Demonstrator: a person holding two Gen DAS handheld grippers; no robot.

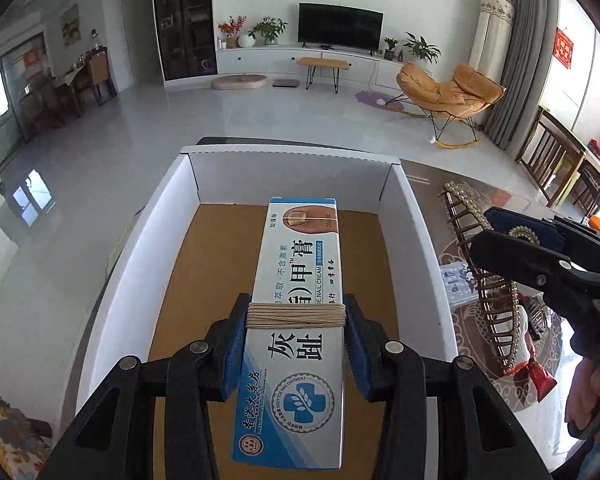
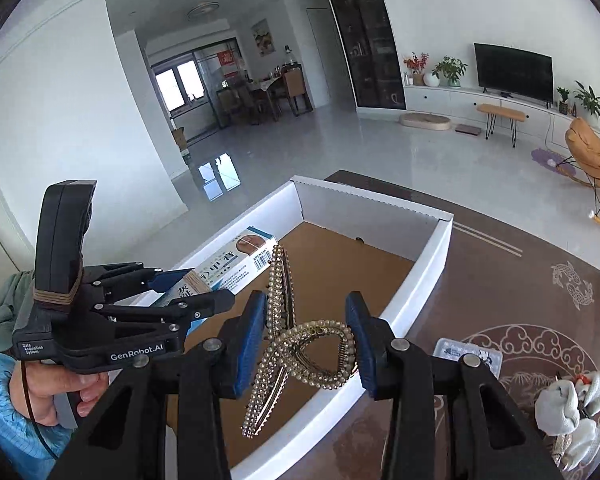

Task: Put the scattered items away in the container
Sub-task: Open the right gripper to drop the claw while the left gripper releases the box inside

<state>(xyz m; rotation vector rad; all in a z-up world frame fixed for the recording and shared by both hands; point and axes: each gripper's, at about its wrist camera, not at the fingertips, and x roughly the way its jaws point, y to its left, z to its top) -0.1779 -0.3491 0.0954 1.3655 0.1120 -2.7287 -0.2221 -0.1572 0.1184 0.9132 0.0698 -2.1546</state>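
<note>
Left wrist view first: the white cardboard box (image 1: 172,216) sits wide open below, brown floor bare, all four walls standing clear with plenty of room inside; the left gripper (image 1: 296,316) hangs over the near half of it, blue pads pressed against both long sides of the nail cream carton (image 1: 300,280), jaws partly open and clamped on it; the carton points towards the far wall, white and blue with a cross emblem and Chinese lettering, a band of tan cord wound across it at the pads.

Right wrist view now: the right gripper (image 2: 306,332) is above the box's near-right rim, holding the pearl hair clip (image 2: 300,340) between its blue pads, jaws partly apart and tight on its looped end; the clip's toothed arms stick up and forward over the box, studded with small pale beads; the dark patterned table (image 2: 520,280) runs open to the right, with a white glove (image 2: 568,412) lying near the edge.
</note>
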